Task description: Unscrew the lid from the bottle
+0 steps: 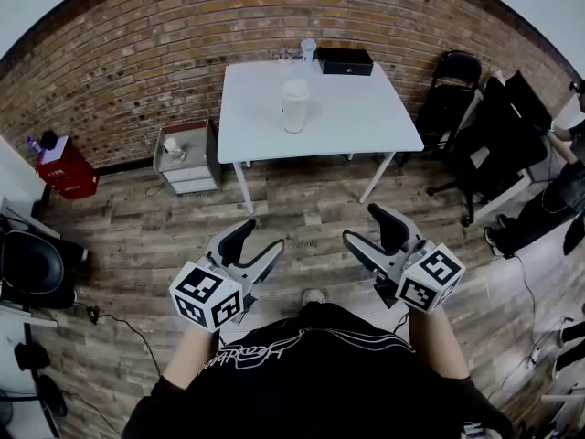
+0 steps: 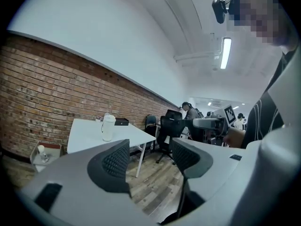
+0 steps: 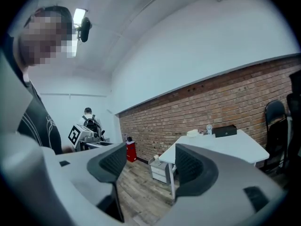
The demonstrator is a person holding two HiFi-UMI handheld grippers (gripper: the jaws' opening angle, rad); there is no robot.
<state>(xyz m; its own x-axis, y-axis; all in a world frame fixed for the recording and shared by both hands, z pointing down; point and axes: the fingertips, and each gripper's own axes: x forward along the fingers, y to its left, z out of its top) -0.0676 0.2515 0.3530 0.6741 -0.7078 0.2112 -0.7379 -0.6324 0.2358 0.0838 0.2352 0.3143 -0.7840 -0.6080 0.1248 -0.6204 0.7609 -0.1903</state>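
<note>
The tall white plastic bottle [image 1: 294,108] stands upright at the upper centre of the head view, its white screw lid [image 1: 295,87] on, near the middle of the white rectangular counter [image 1: 366,122]. The left tool [image 1: 260,238] and the right tool [image 1: 363,225] hang low in the frame, close to the person's body and well apart from the counter. Each has its jaws wide with nothing between them. To my mind, one tool should clamp the bottle's body firmly while the other closes squarely round the lid before turning.
</note>
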